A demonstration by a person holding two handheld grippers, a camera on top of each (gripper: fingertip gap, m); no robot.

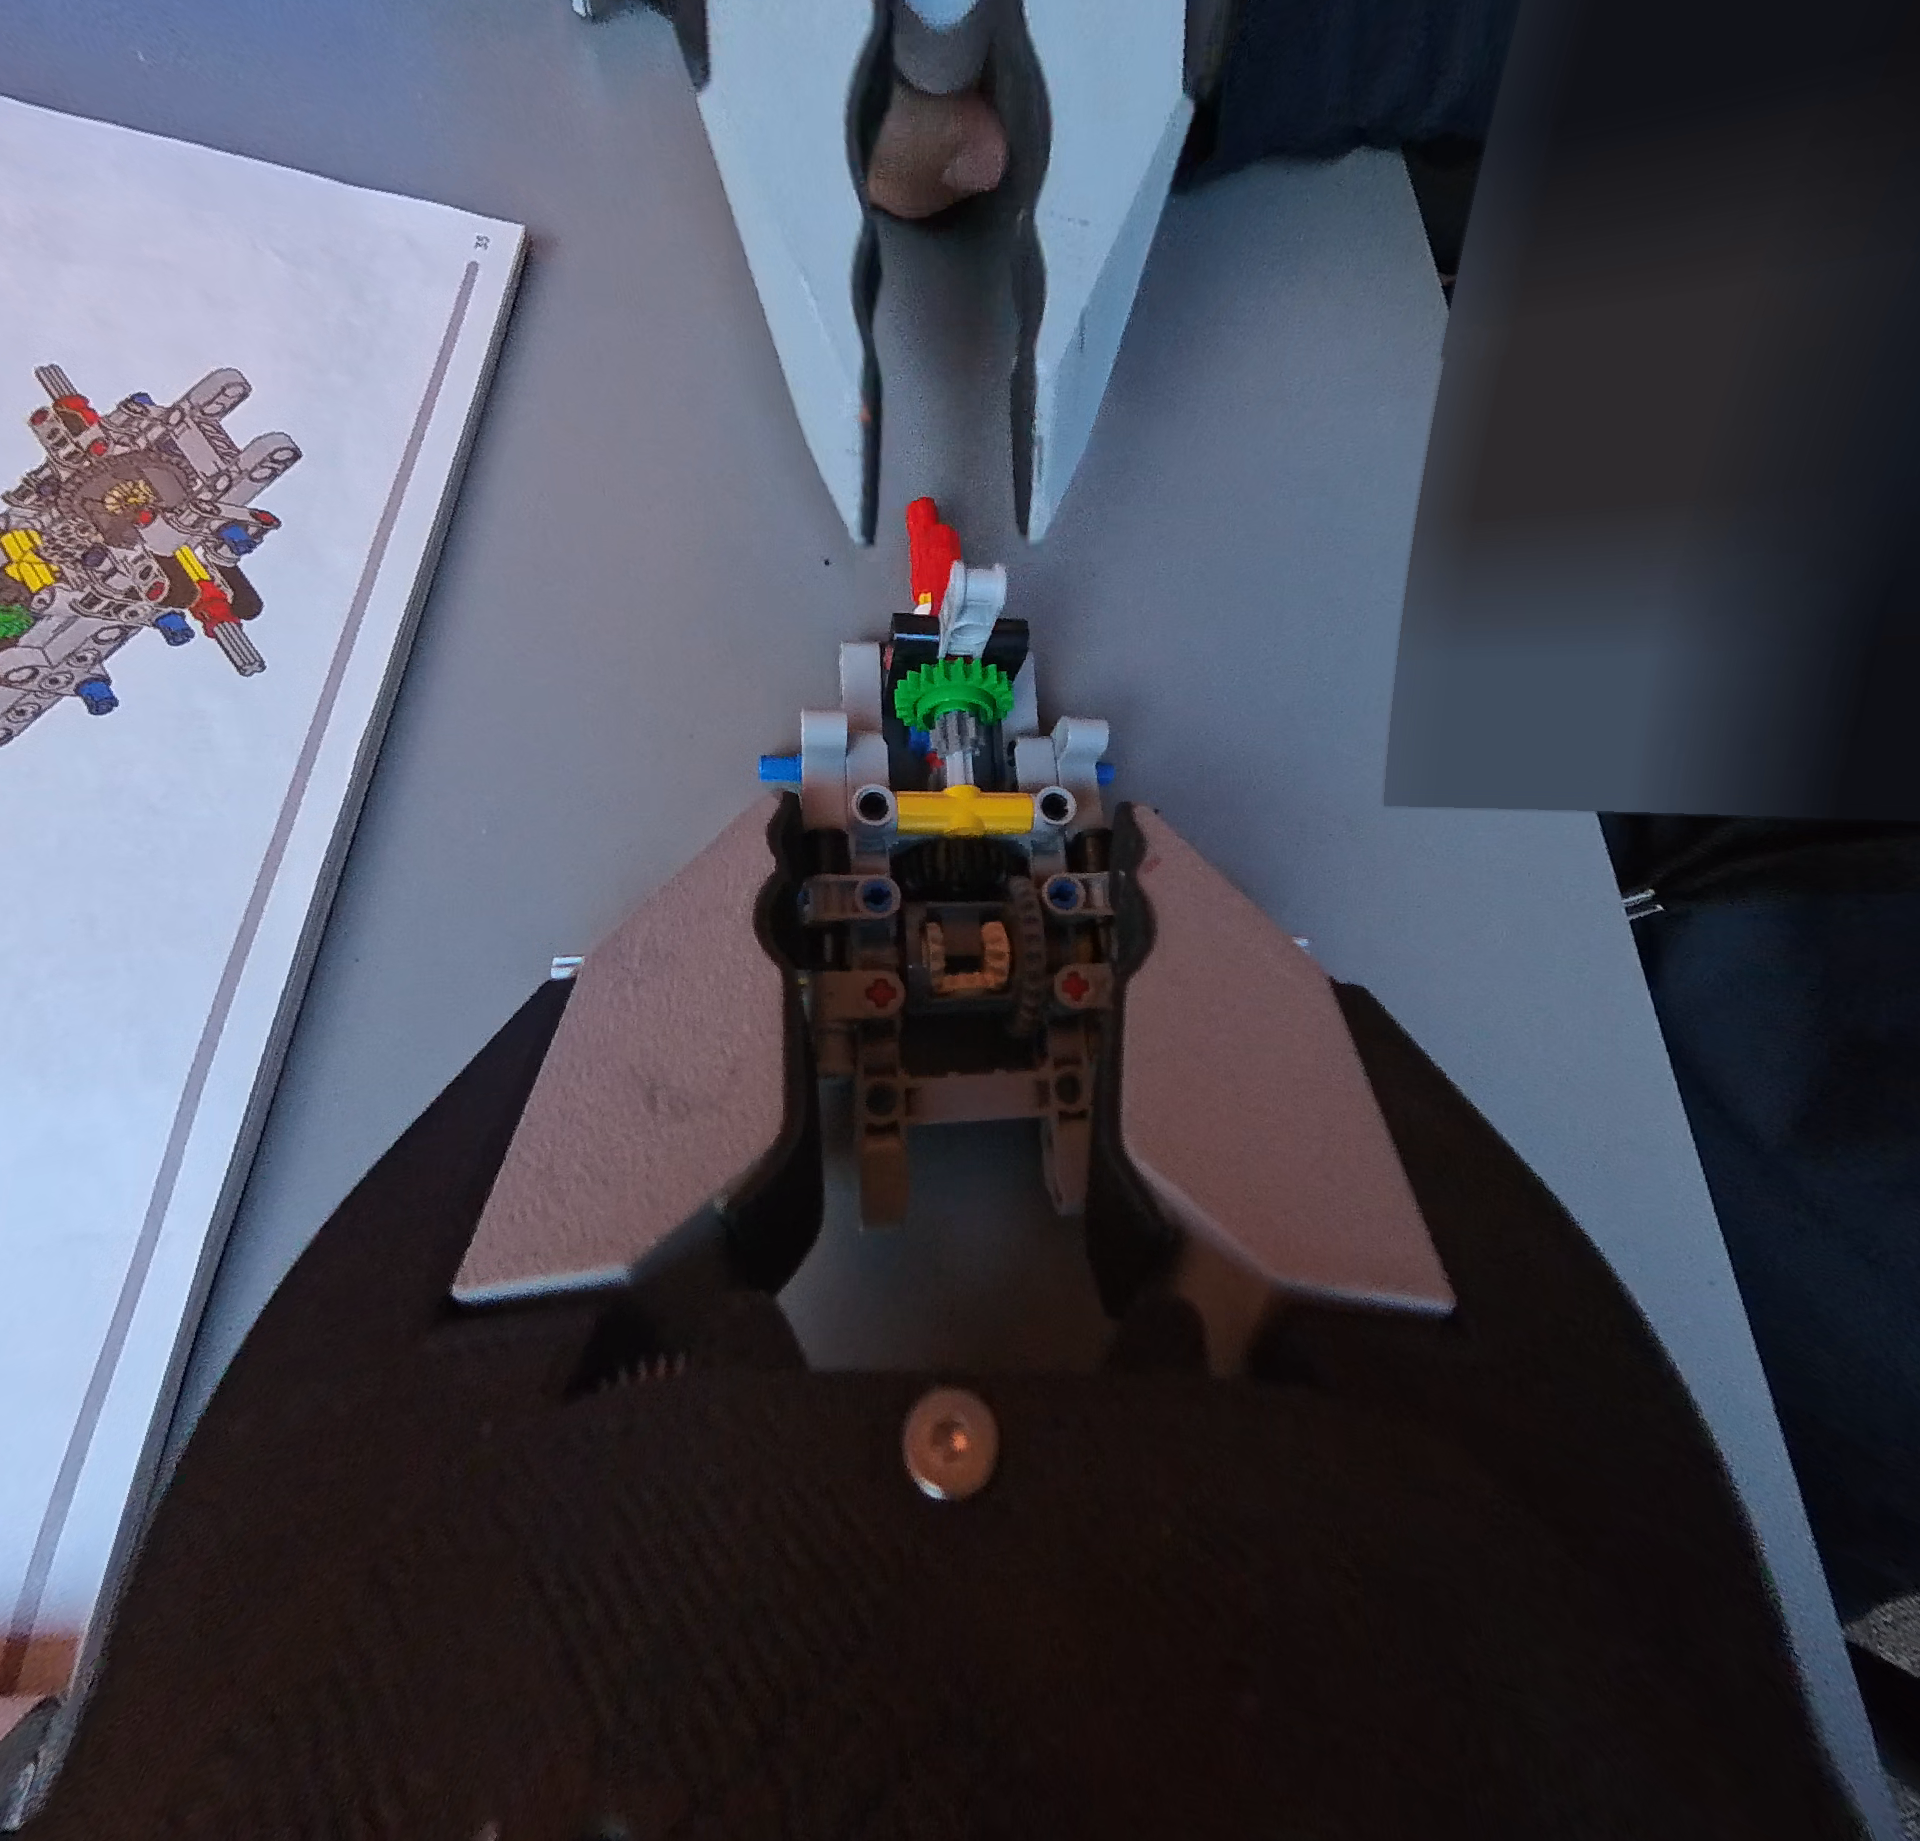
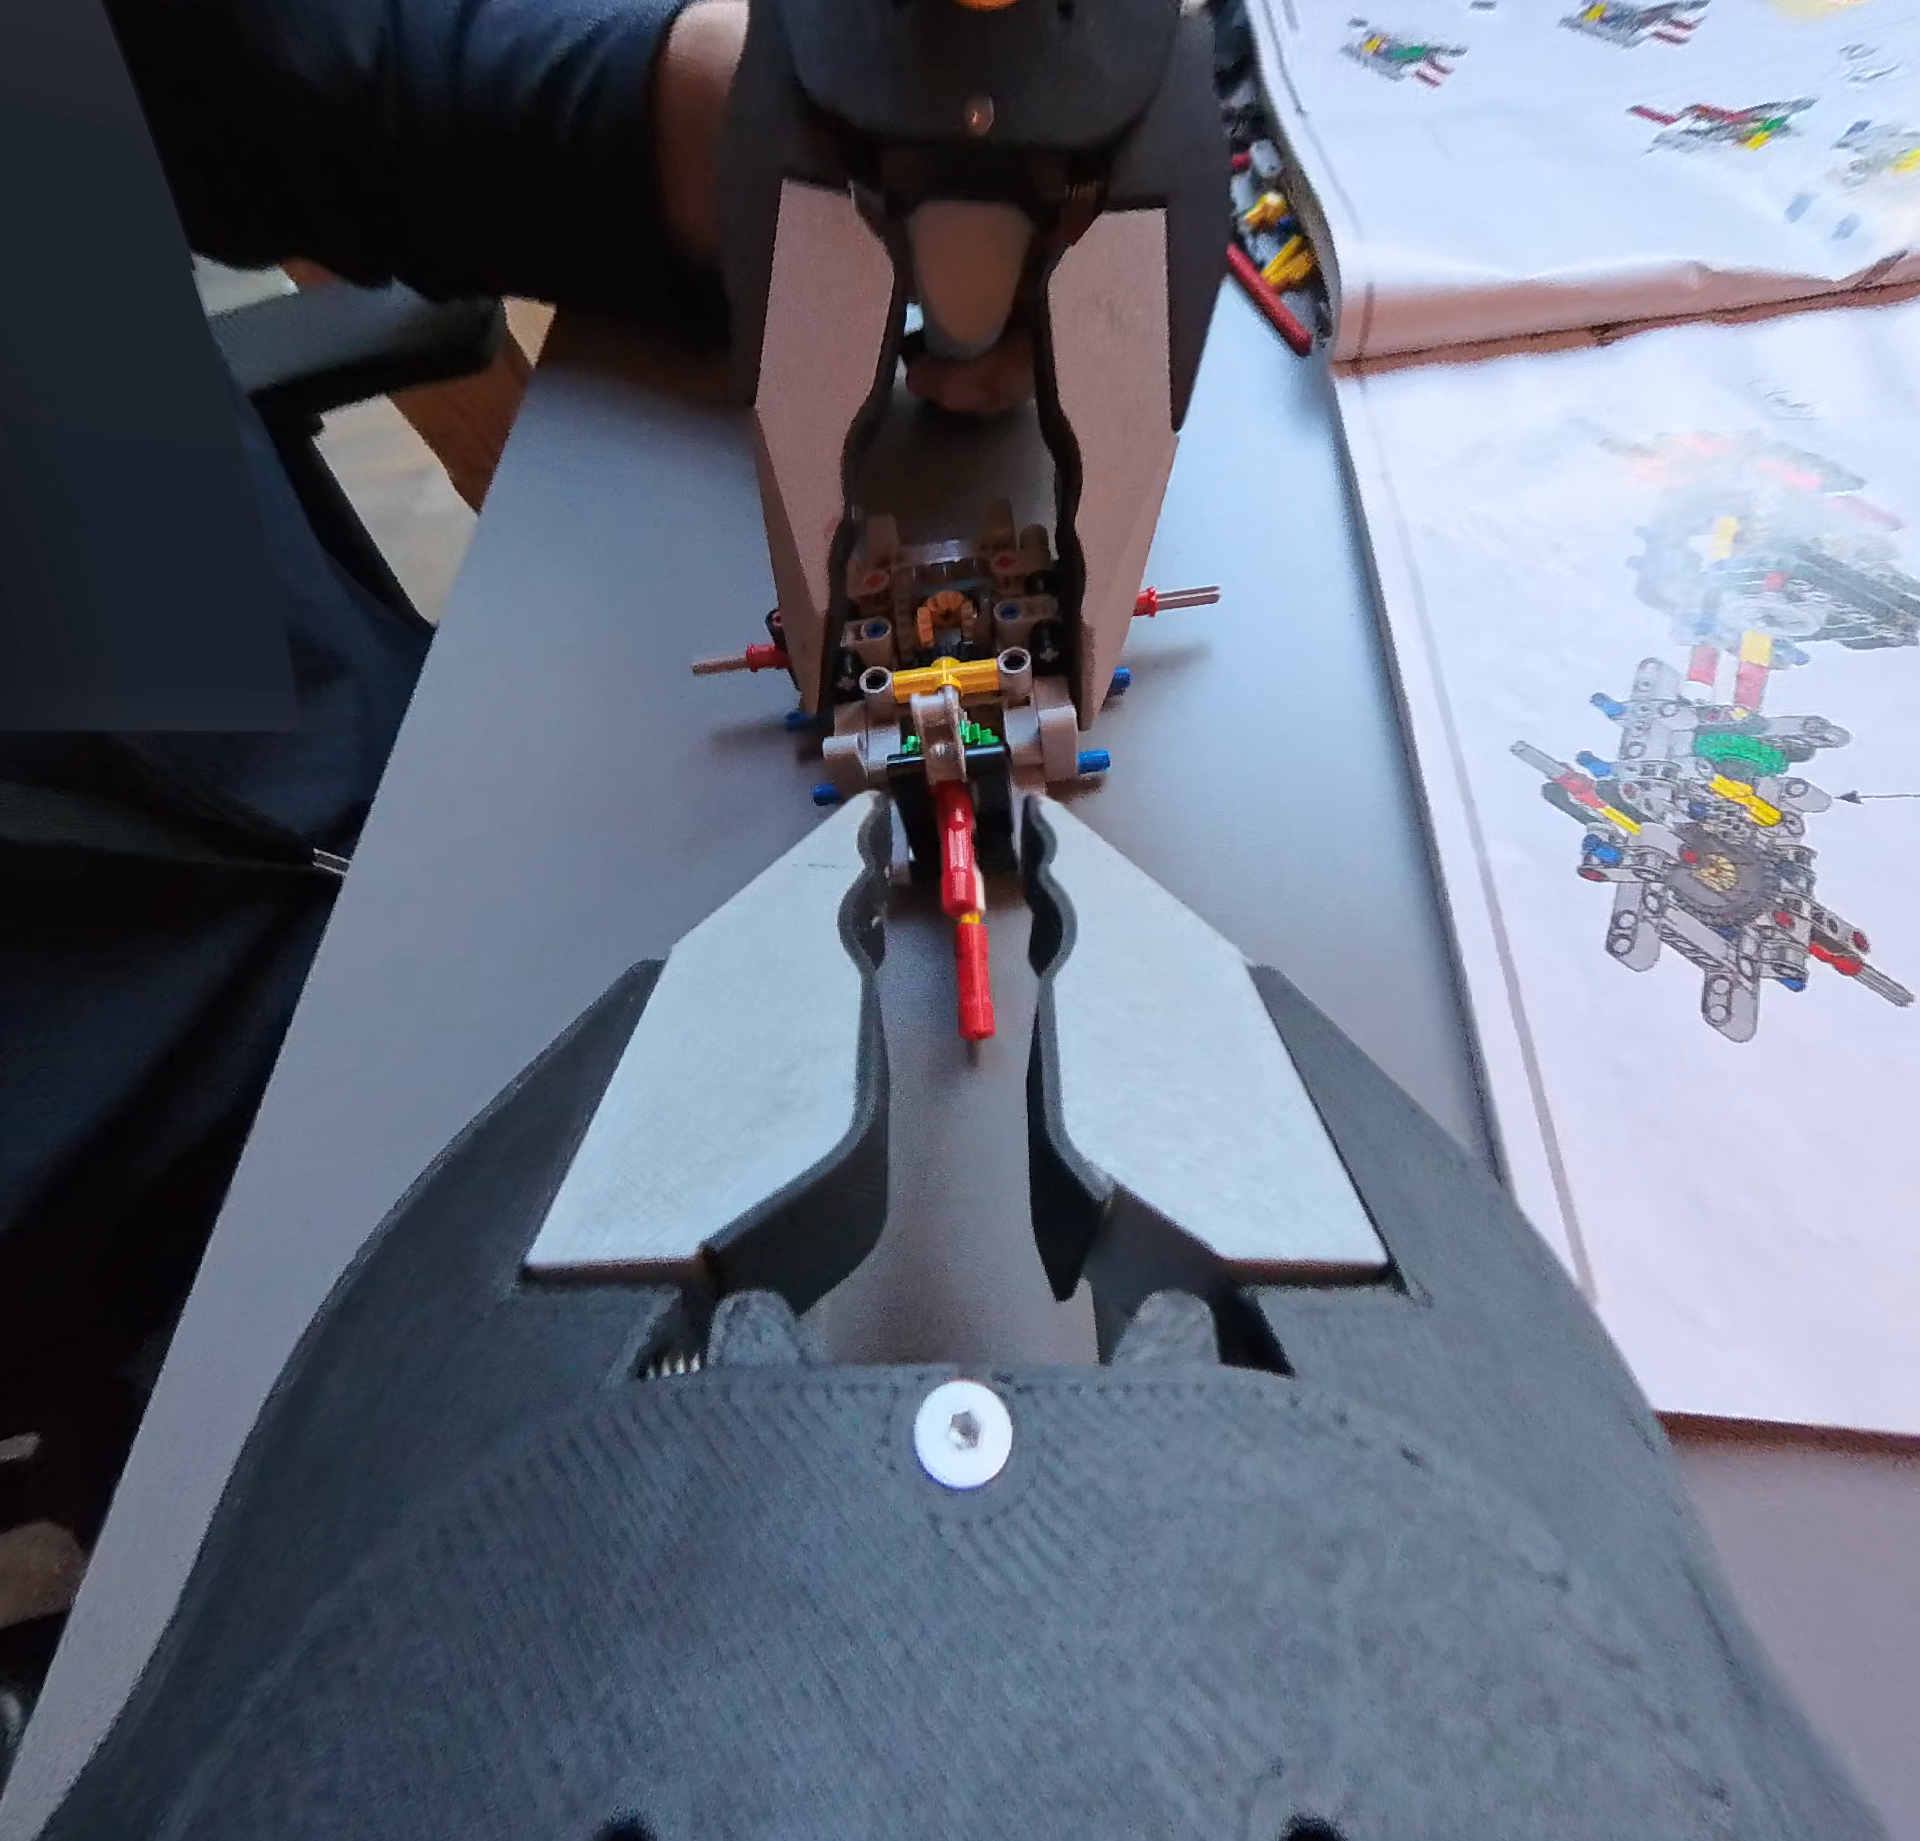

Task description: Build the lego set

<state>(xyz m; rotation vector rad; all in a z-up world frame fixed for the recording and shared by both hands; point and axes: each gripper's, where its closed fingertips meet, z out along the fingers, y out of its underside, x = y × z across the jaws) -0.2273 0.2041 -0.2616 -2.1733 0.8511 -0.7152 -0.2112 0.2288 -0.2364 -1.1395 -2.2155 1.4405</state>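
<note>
Left wrist view: left gripper (image 1: 951, 918) is clamped on the model (image 1: 951, 856), a grey and black brick gear assembly. Both pads (image 1: 795, 960) press on its dark rear frame, around the cage holding the tan gears. The front half sticks out past the fingertips: yellow cross-piece (image 1: 961, 811), green gear (image 1: 940, 695), blue pins out each side, a small light grey lever and the red shaft (image 1: 928, 544) at the far end. Model sits on the grey table (image 1: 623, 596). Right gripper (image 1: 945, 534) faces it nose to nose, tips either side of the red shaft's end, jaws apart. Open manual (image 1: 239, 544) lies to the left, showing a drawing of a similar assembly.

Right wrist view: right gripper (image 2: 951, 835) has its jaws apart, with a clear gap on both sides of the red shaft (image 2: 961, 918), which runs back between the fingers. Neither pad touches it. Tips reach about level with the black frame; contact with that frame is hard to judge here, probably none. Left gripper (image 2: 951, 596) opposite, gripping the rear, axles with red bushes (image 2: 1148, 602) poking out past its fingers. Manual pages (image 2: 1662, 700) to the right, loose parts (image 2: 1273, 243) by their far edge.

Build state as seen: gear cage, cross-piece, green gear and red shaft are all on the model; shaft looks seated in line with the green gear, nothing in the right jaws
</note>
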